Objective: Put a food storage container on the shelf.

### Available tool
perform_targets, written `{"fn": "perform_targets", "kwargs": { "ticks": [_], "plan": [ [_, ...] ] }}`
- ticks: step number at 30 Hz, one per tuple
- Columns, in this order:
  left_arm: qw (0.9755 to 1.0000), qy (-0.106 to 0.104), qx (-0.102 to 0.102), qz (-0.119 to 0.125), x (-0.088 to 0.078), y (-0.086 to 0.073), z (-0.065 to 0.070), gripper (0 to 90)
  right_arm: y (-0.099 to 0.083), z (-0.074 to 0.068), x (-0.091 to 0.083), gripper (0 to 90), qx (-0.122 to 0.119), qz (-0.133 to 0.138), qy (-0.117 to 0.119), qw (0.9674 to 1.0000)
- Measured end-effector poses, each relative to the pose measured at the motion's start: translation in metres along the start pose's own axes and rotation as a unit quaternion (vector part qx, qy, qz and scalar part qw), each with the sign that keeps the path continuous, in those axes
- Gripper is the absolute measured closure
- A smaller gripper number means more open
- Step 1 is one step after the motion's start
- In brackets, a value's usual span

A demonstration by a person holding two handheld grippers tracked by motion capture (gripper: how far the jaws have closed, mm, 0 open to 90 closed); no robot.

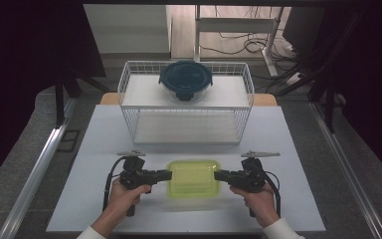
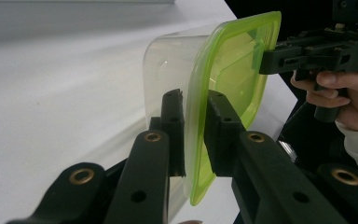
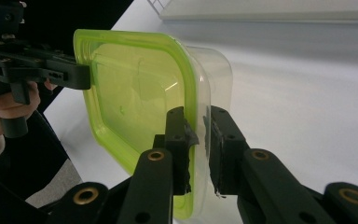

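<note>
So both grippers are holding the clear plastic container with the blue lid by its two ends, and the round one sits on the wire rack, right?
Not quite: the lid of the clear plastic container held between the left gripper and right gripper is lime green, as the high view shows. The dark blue lid is on the round container on the white wire rack.

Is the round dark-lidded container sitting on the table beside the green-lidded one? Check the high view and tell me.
No: the round dark-lidded container sits on top of the white wire rack, far behind the green-lidded container.

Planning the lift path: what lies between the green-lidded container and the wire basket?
Bare white table in the high view, between container and wire basket.
</note>
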State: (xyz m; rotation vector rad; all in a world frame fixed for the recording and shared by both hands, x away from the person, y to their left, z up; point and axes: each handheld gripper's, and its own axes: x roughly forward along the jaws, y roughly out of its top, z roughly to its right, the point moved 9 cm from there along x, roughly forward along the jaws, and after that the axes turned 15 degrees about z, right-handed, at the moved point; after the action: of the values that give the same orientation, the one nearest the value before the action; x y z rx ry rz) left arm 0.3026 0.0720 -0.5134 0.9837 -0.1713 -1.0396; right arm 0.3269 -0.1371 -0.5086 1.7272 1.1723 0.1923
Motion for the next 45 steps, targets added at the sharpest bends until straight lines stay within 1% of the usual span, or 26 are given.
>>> {"fn": "perform_targets", "kwargs": {
  "ticks": [5,9,15,18,24,26,29,33,45],
  "plan": [
    [1.0000,0.000,0.005,0.006,-0.004,0.005,0.002,79.7,0.007,-0.004,0.000,78.4,-0.007,0.005,0.006,0.9999],
    [0.9999,0.000,0.005,0.009,-0.007,0.006,0.002,79.6,0.009,-0.006,0.002,78.4,-0.013,0.004,0.010,0.9999],
    [0.9999,-0.001,0.010,0.008,-0.008,0.011,0.003,79.7,0.014,-0.008,0.002,78.4,-0.018,0.007,0.012,0.9997],
    [0.9999,-0.004,0.012,0.011,-0.008,0.016,0.006,79.7,0.018,-0.010,-0.001,78.4,-0.020,0.012,0.013,0.9996],
    [0.9997,-0.003,0.020,0.016,-0.008,0.028,0.008,79.8,0.031,-0.013,-0.003,78.3,-0.027,0.022,0.015,0.9993],
    [0.9996,-0.002,0.024,0.017,-0.008,0.031,0.009,79.9,0.035,-0.014,-0.004,78.3,-0.033,0.027,0.015,0.9990],
    [0.9995,-0.001,0.024,0.021,-0.009,0.035,0.010,80.0,0.042,-0.017,-0.004,78.3,-0.039,0.030,0.014,0.9987],
    [0.9991,0.000,0.033,0.029,-0.015,0.047,0.013,80.0,0.052,-0.023,-0.004,78.3,-0.049,0.036,0.015,0.9981],
    [0.9978,-0.005,0.043,0.050,-0.026,0.073,0.021,80.0,0.078,-0.037,-0.004,78.4,-0.066,0.050,0.022,0.9963]
  ]
}}
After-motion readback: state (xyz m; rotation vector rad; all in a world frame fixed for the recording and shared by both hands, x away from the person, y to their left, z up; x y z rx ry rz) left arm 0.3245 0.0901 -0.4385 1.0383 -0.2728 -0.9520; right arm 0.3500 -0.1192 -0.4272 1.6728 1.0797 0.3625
